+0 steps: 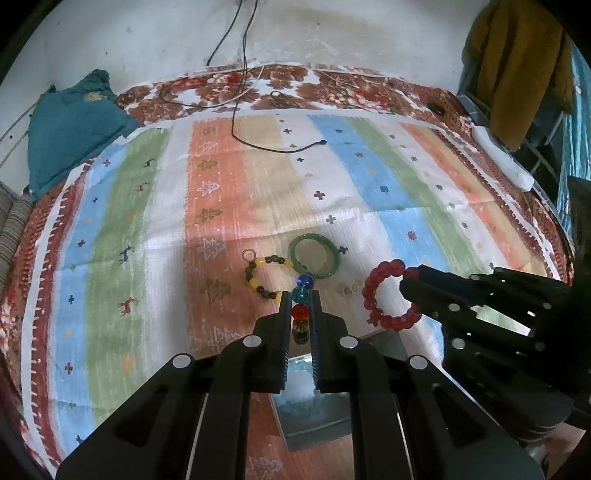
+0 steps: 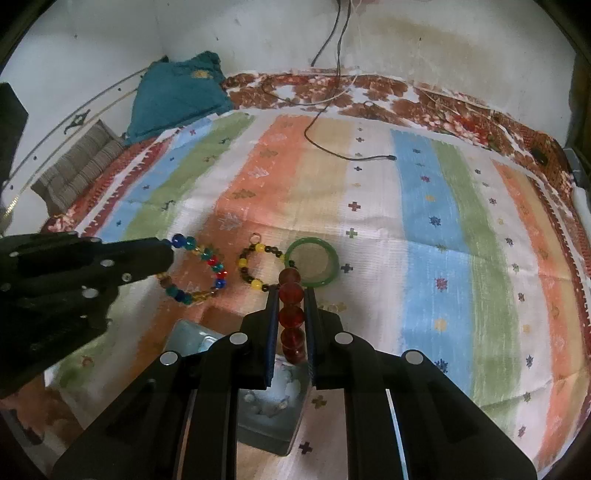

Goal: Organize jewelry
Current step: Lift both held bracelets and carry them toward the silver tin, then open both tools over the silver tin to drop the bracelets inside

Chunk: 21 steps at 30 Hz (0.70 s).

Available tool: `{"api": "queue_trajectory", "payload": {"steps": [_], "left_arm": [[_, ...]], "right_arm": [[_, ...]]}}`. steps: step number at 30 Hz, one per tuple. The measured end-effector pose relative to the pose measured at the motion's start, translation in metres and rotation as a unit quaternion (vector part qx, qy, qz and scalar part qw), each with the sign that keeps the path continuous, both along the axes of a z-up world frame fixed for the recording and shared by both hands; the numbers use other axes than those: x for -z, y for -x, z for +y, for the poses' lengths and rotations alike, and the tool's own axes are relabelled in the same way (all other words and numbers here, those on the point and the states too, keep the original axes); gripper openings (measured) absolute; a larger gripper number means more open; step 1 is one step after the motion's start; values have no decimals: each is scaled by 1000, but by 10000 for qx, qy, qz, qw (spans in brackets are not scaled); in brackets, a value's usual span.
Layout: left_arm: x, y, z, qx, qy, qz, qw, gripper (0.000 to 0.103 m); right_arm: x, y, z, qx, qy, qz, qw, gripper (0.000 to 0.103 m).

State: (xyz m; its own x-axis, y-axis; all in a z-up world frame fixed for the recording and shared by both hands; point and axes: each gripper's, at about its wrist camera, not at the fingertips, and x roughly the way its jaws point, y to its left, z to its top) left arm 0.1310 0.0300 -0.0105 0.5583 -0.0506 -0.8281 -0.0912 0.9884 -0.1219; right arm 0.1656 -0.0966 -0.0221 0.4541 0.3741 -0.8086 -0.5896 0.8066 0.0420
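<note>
The left gripper (image 1: 300, 295) was clenched on a multicolour bracelet (image 2: 199, 271), its beads pinched edge-on between the fingers; from the right wrist view the loop hung out from that gripper's tip, above the striped cloth (image 1: 369, 192). The right gripper (image 2: 291, 291) gripped a red bracelet (image 1: 388, 295) the same way, a column of red beads running between its two fingers, and in the left wrist view the red ring stuck out from its tip. Both held bracelets sat well apart from each other, one on each side. Between them on the cloth lay a yellow-and-brown bracelet (image 1: 264, 273) with a small ring (image 1: 249, 254) at its far end, and just beside it, touching or nearly so, a green bangle (image 1: 314, 258) lying flat. A glass box (image 2: 269, 406) stood on the cloth below and near both grippers, with pale contents too blurred to name. Farther back a black cable (image 1: 280, 147) trailed across the cloth, and a teal pillow (image 1: 70, 125) sat at the far left corner against the wall (image 1: 147, 33). A white power strip (image 1: 502, 158) lay along the right edge.
</note>
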Motion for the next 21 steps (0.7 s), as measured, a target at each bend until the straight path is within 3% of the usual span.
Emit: {"api": "queue_trajectory", "payload": {"steps": [21], "left_arm": [[-9, 45, -10, 53, 82, -259, 9996, 9]], "right_arm": [[-2, 40, -12, -171, -68, 7, 9998, 14]]}}
